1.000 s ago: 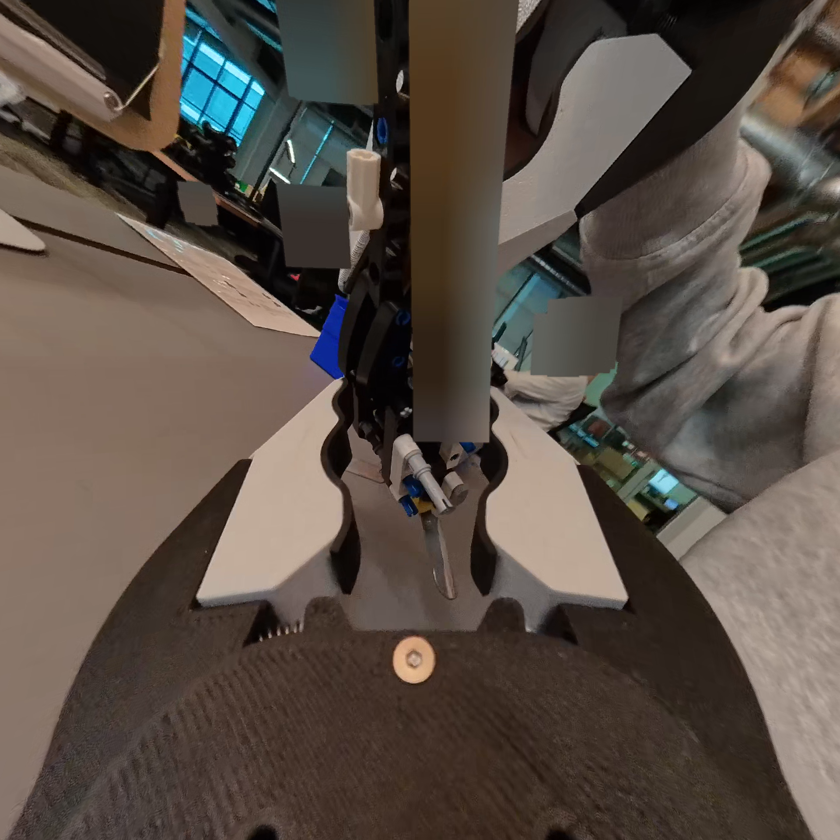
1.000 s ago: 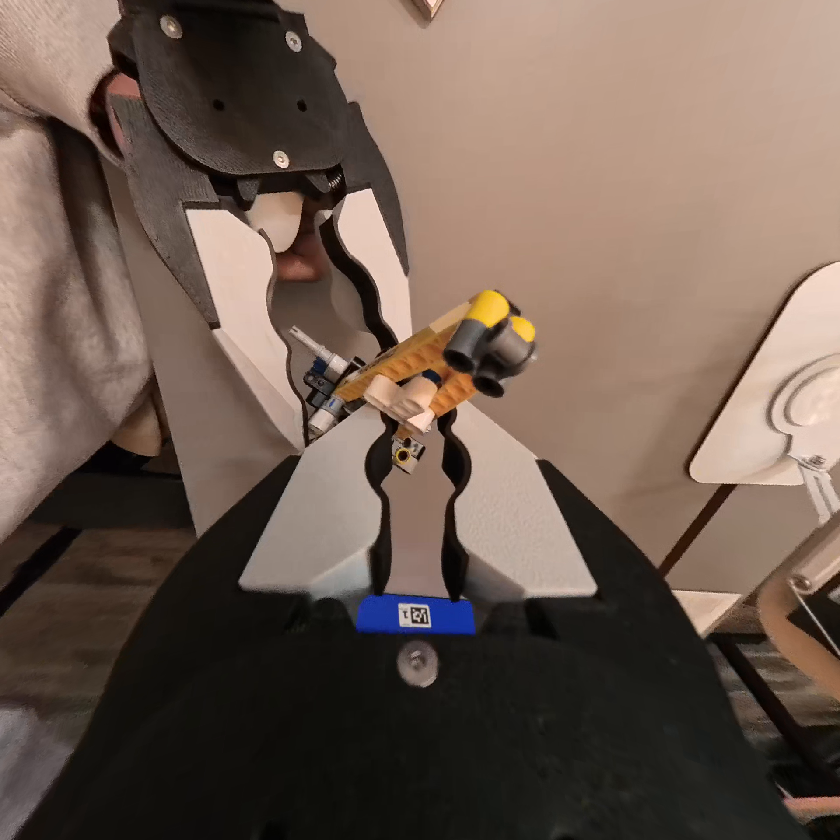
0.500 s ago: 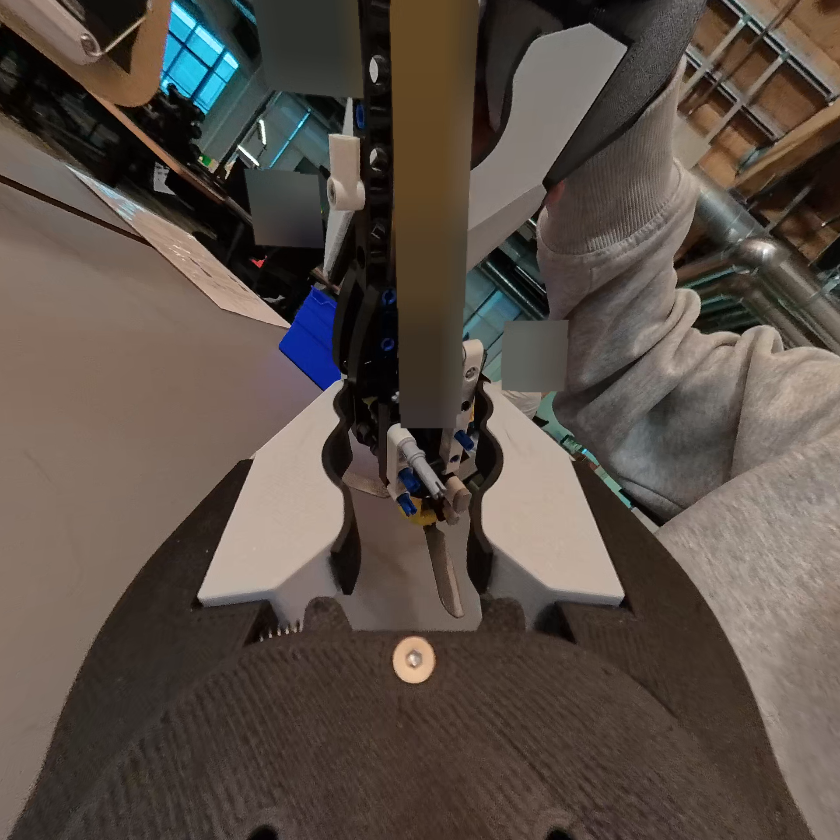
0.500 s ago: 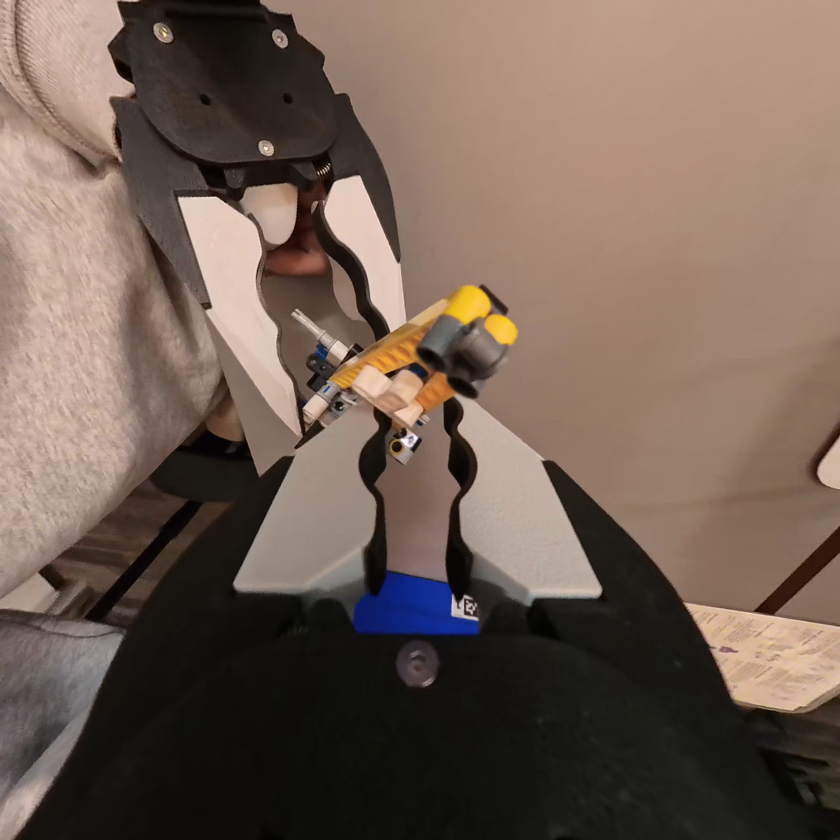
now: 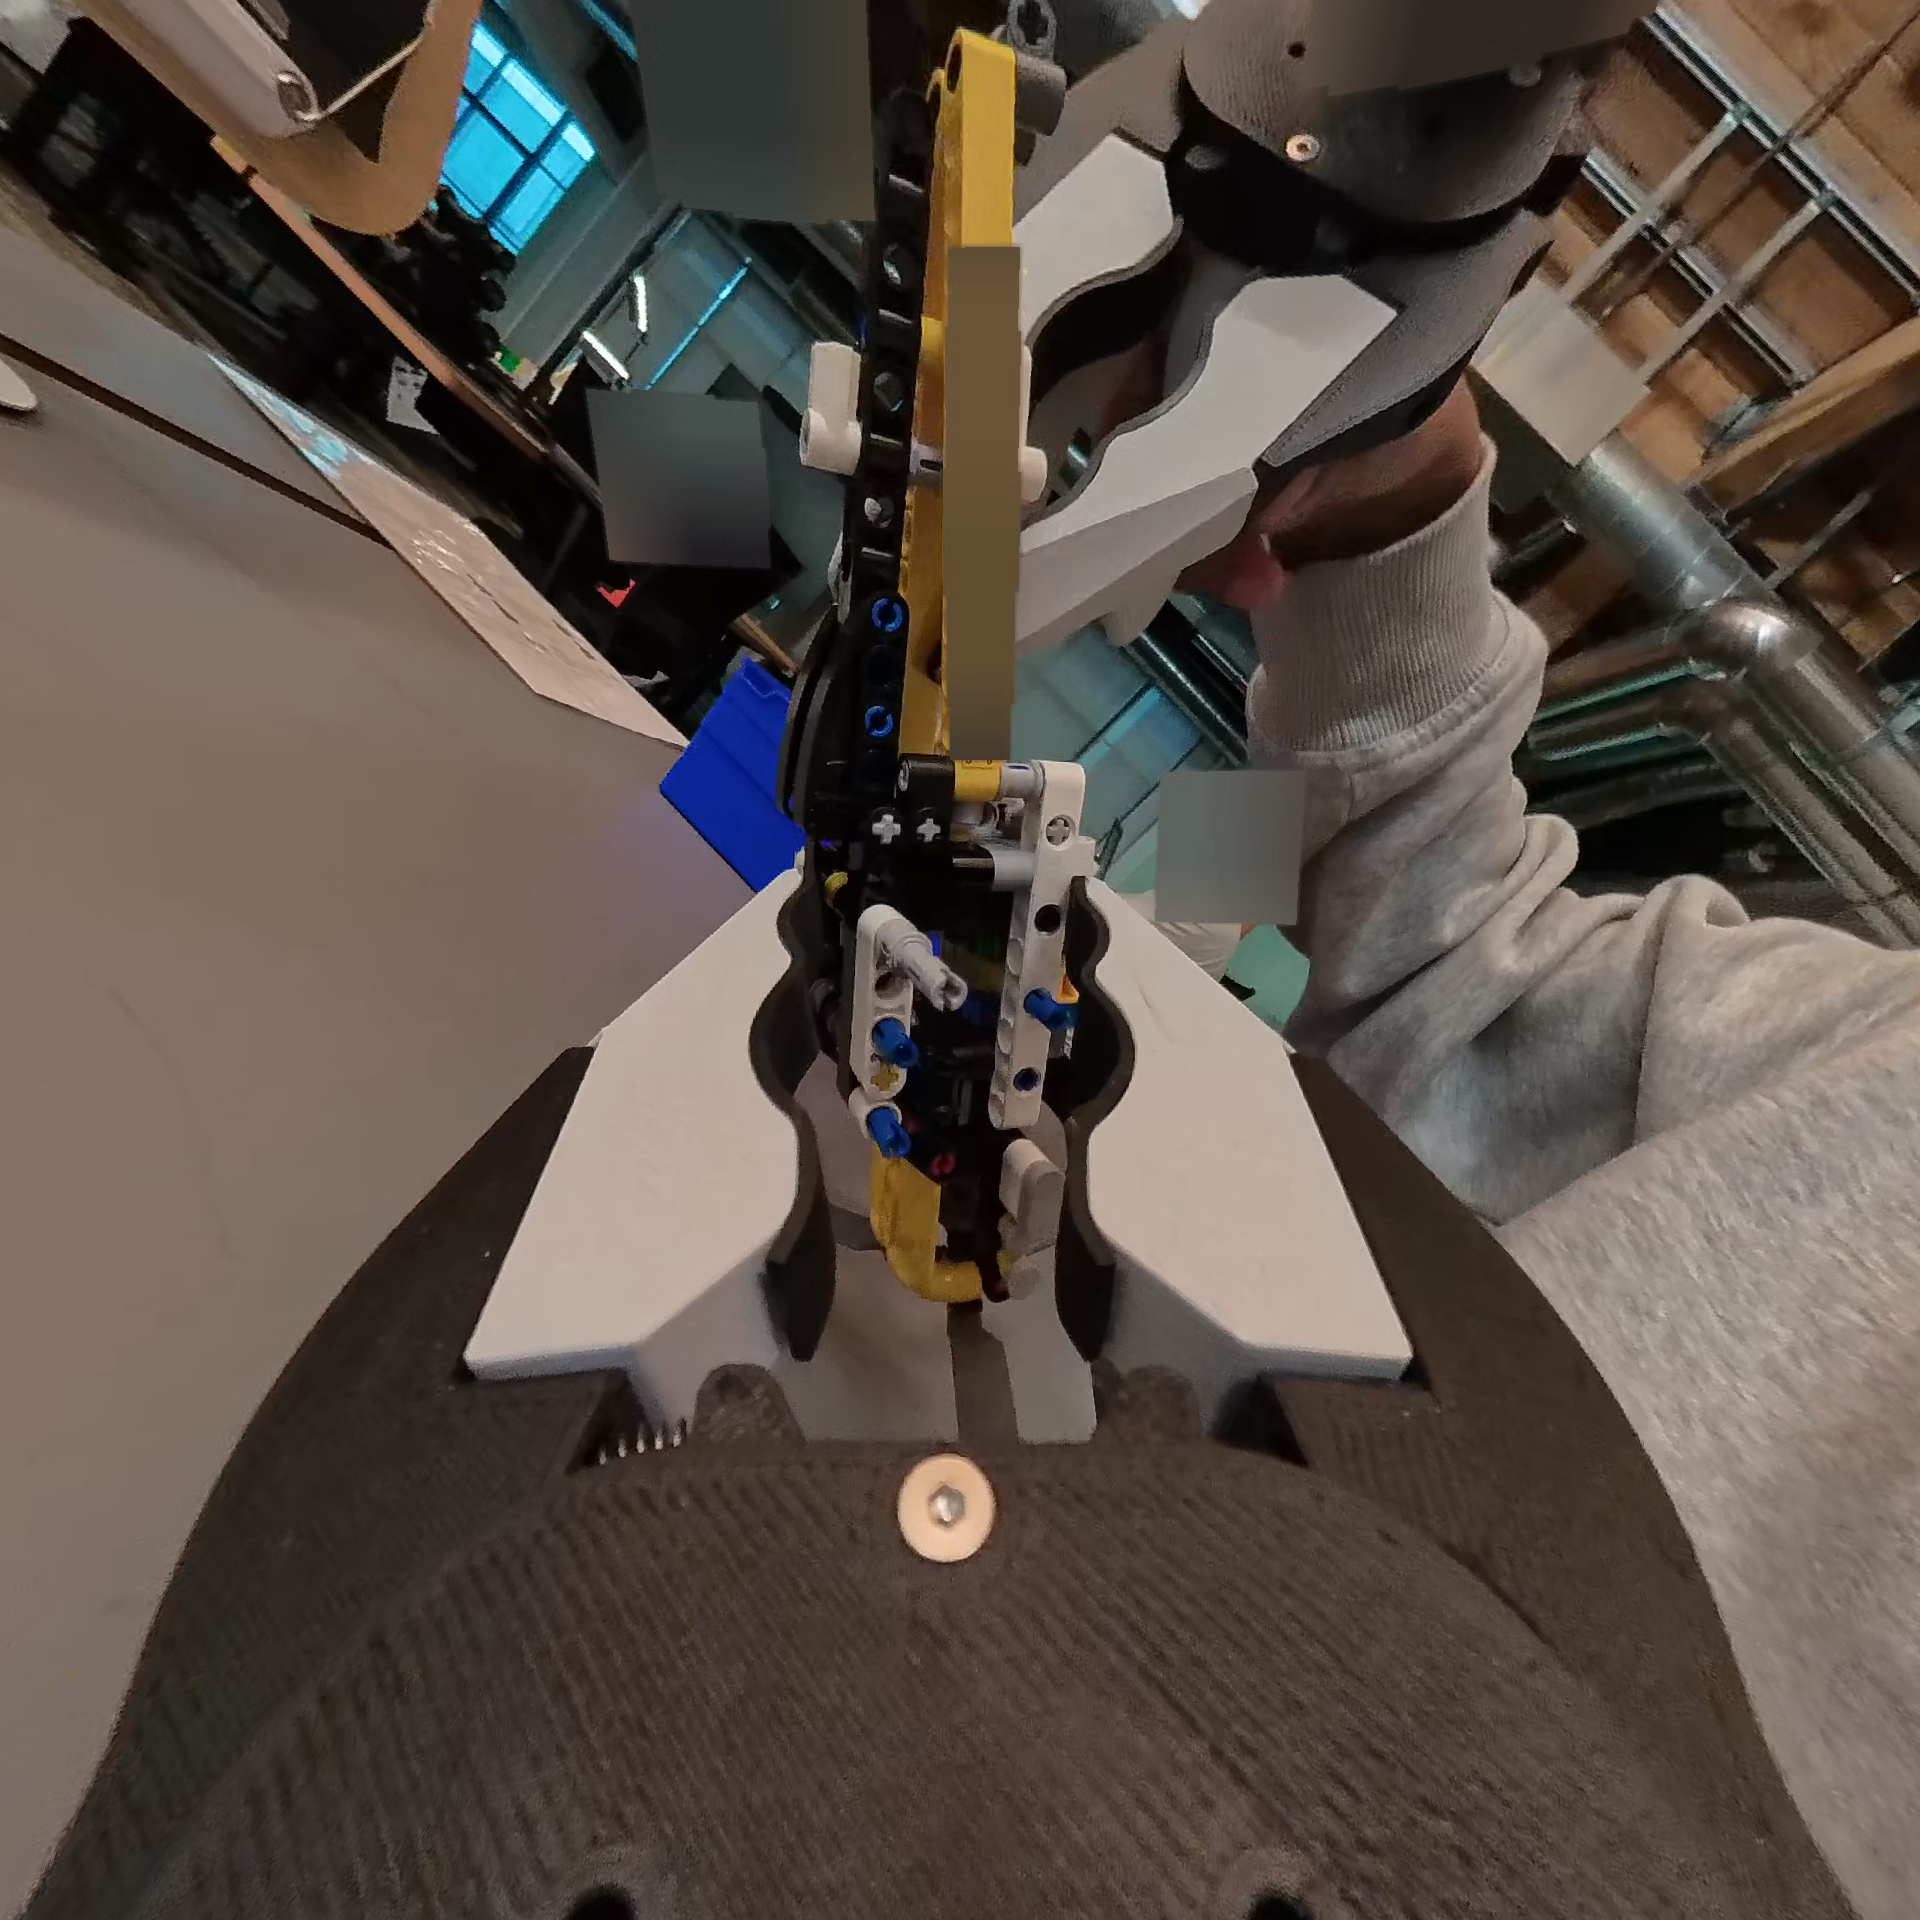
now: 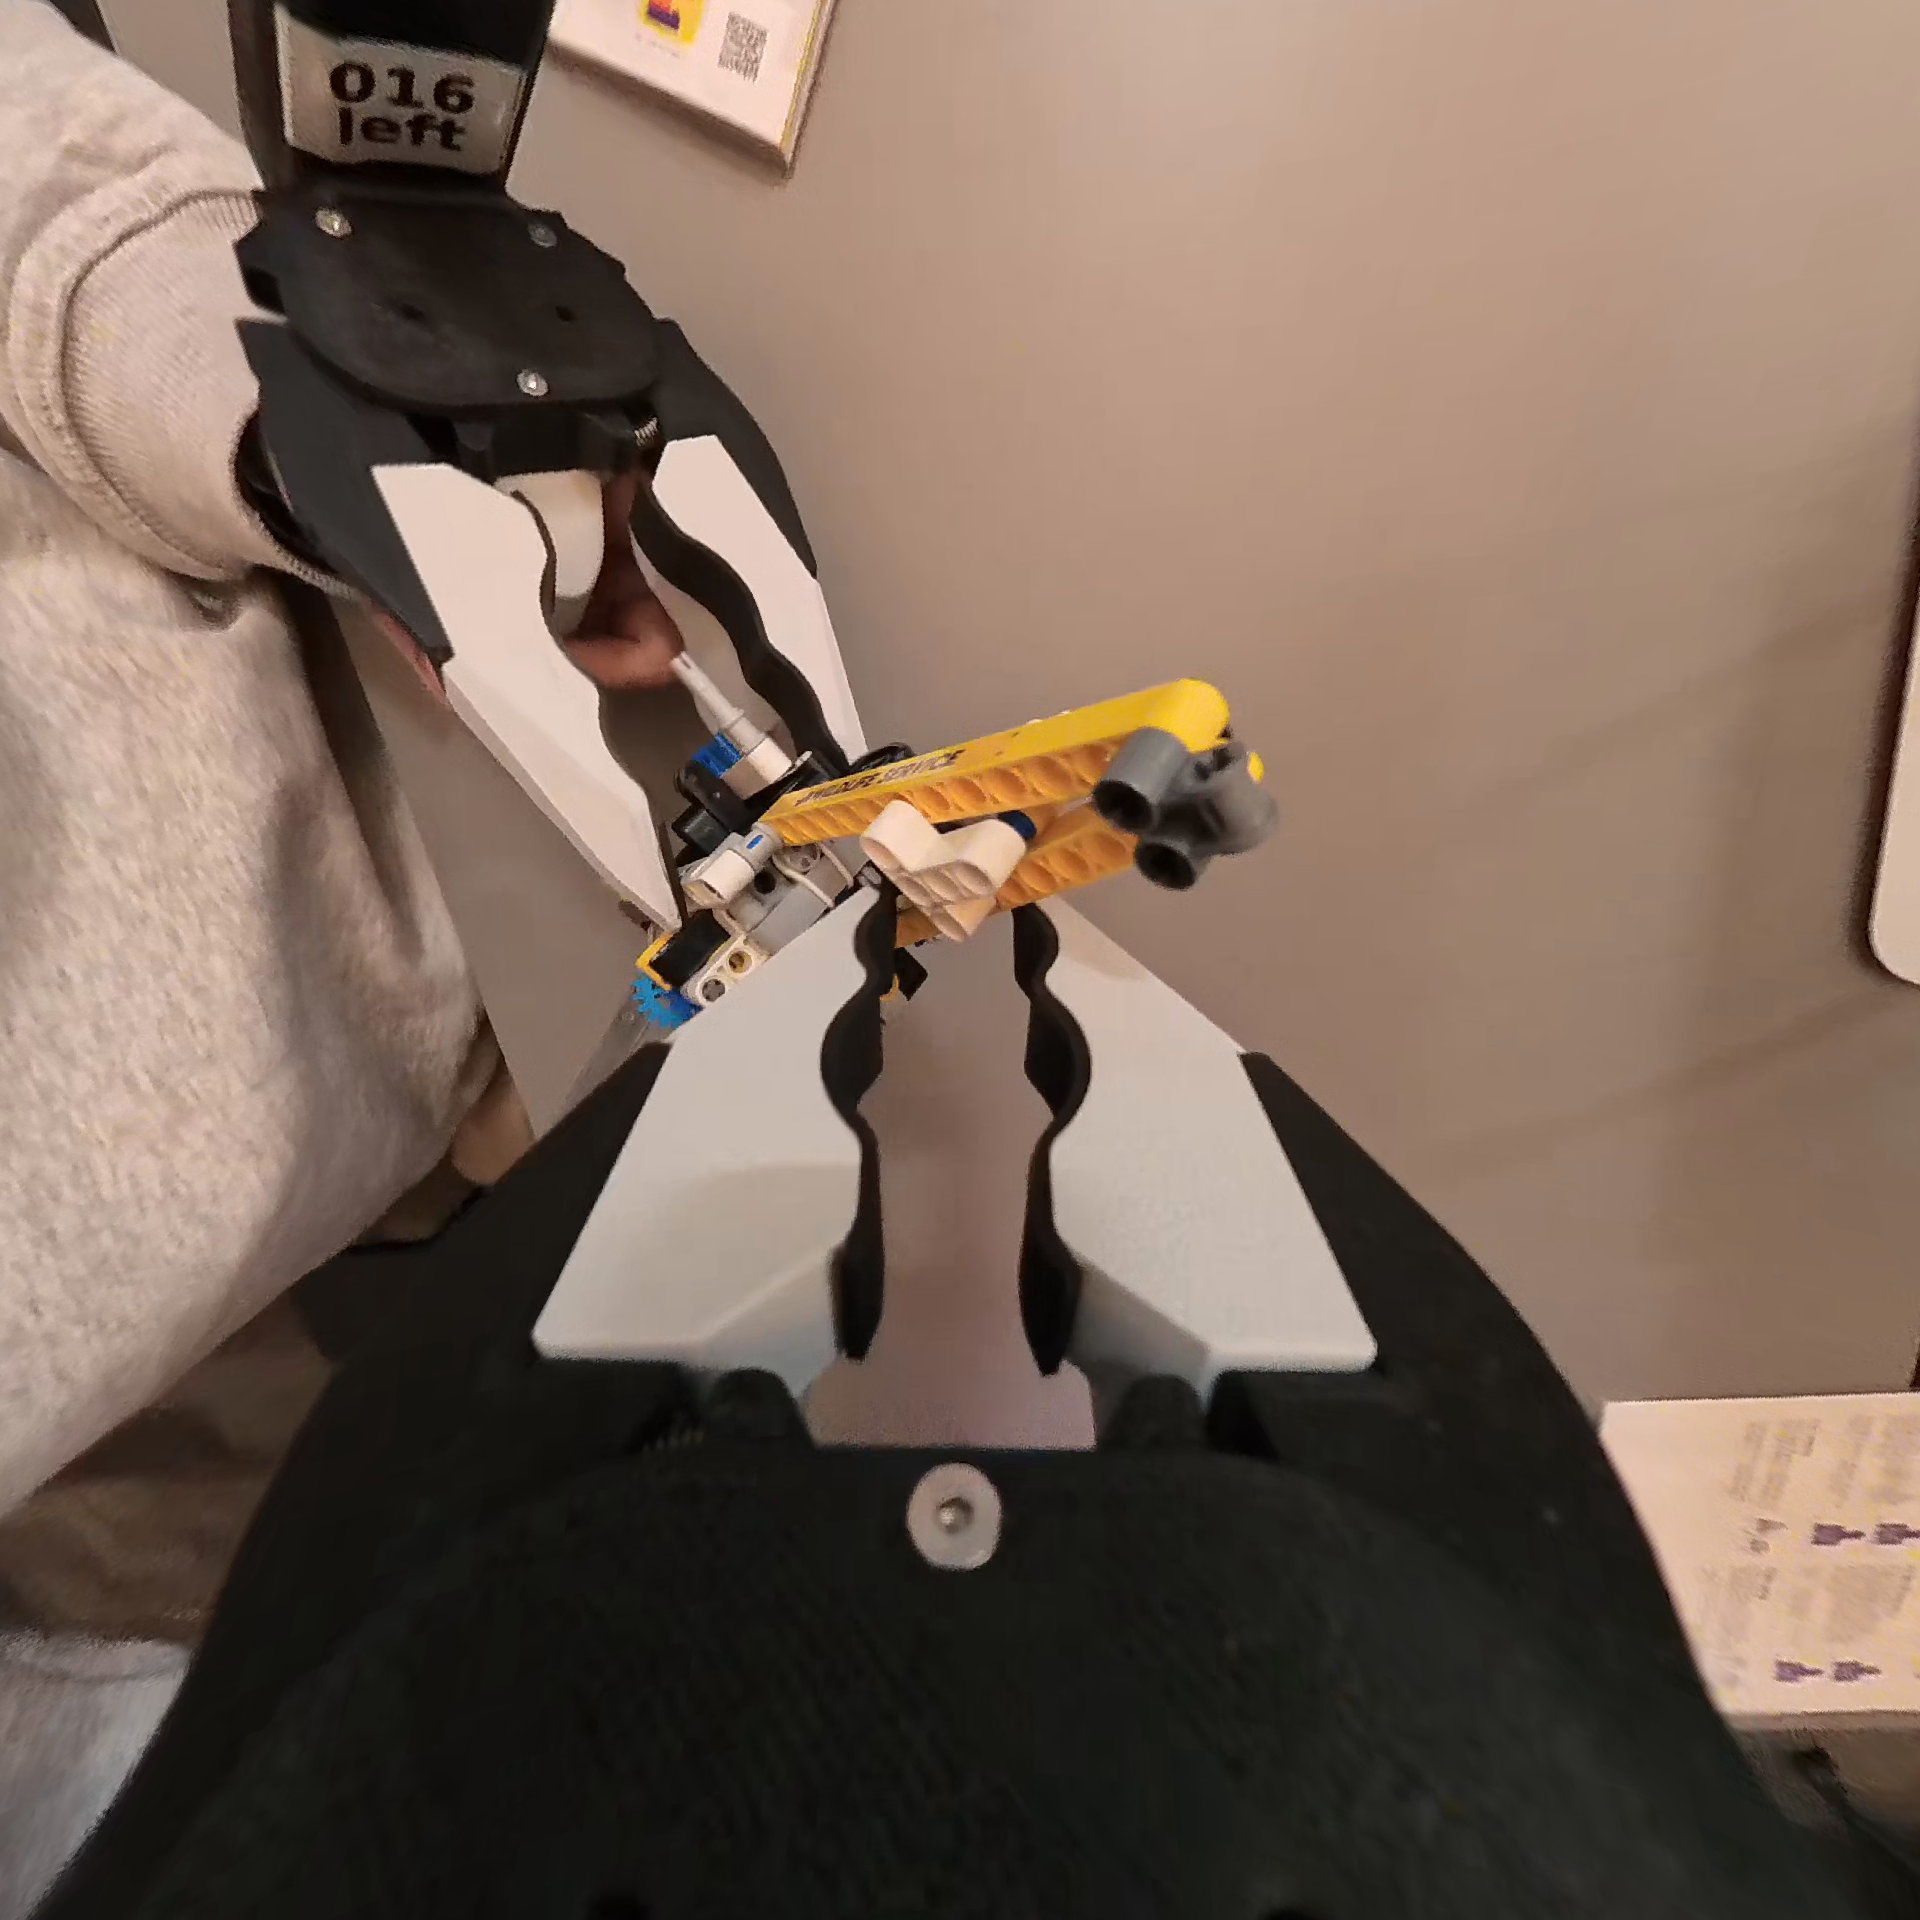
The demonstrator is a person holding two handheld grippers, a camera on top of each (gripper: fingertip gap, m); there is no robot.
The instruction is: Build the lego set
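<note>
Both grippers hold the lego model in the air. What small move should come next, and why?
Probably keep both grips shut and lower the lego model toward the table. The left gripper clamps its mechanism end and the right gripper pinches the yellow beams, so it hangs unsupported.

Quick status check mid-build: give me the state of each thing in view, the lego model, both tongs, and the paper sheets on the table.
lego model: part-built, held in the air between both tongs, long yellow beams tilted.
left tongs: shut on the model's white-and-black end.
right tongs: shut on the model near its middle, by the white connector.
instruction sheet: lying flat at the table's edge, blurred.
booklet: flat on the table, closed.
</note>
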